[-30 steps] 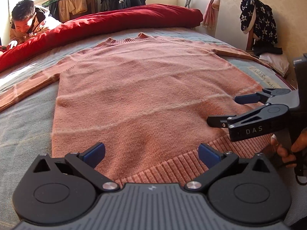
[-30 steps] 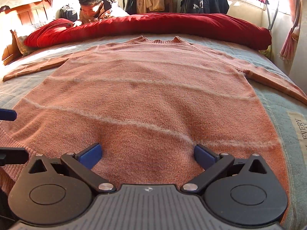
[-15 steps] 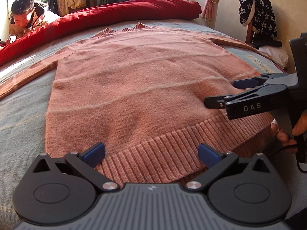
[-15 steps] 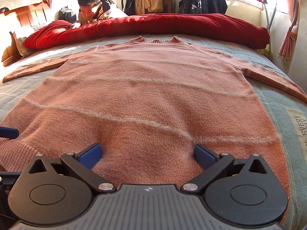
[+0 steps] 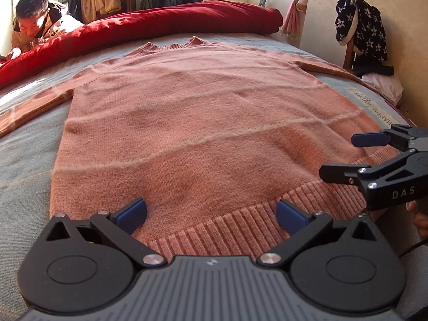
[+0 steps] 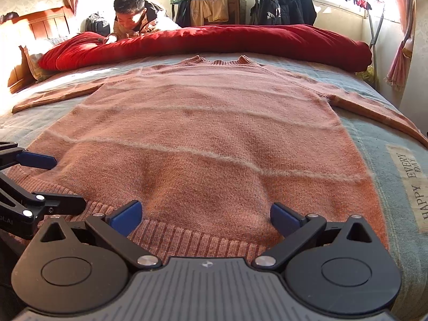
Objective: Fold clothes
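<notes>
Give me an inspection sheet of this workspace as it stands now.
Surface: bed with a grey-blue cover, lettered label at its right edge.
Job's things: pink sweater lying flat, sleeves spread, ribbed hem nearest the tools.
Clutter: red duvet rolled along the far side.
Grippers: left tool open above the hem; right tool open above the hem.
Cables: a dark cable by the right hand.
Surroundings: a person behind the duvet, hanging jackets, star-patterned garment on a chair.

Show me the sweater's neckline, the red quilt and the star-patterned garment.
sweater's neckline (image 6: 219,61), right wrist view, ribbed collar band.
red quilt (image 6: 267,40), right wrist view, top fold.
star-patterned garment (image 5: 366,26), left wrist view, draped middle.
</notes>
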